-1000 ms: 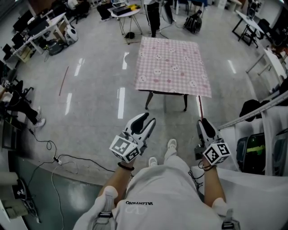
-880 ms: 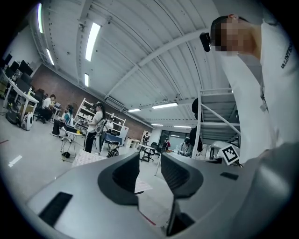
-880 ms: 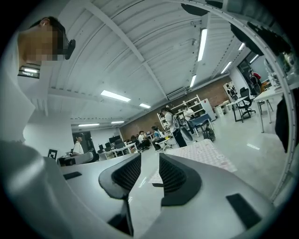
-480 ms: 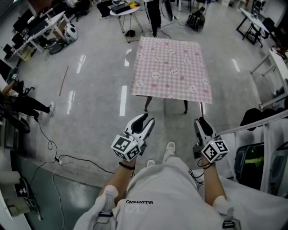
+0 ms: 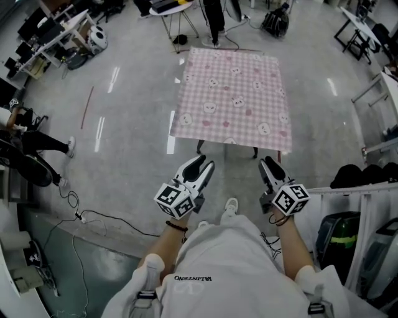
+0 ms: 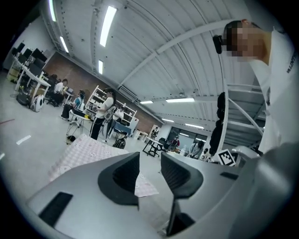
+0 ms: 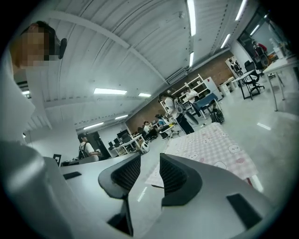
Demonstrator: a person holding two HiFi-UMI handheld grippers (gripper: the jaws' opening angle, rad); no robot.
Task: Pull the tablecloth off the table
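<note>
Head view alone shows tablecloth (image 5: 233,93) whole; left tongs (image 6: 149,163), right tongs (image 7: 148,163) gape apart, empty.

Before you: pink-and-white checked tablecloth (image 5: 233,93) (white cartoon faces scattered), grey floor (image 5: 124,124); your left gripper (image 5: 204,164), right gripper (image 5: 268,163) pale grey, black-padded.

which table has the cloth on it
The middle table, under the pink checked tablecloth. The desks at upper left and the small table beyond have no cloth.
</note>
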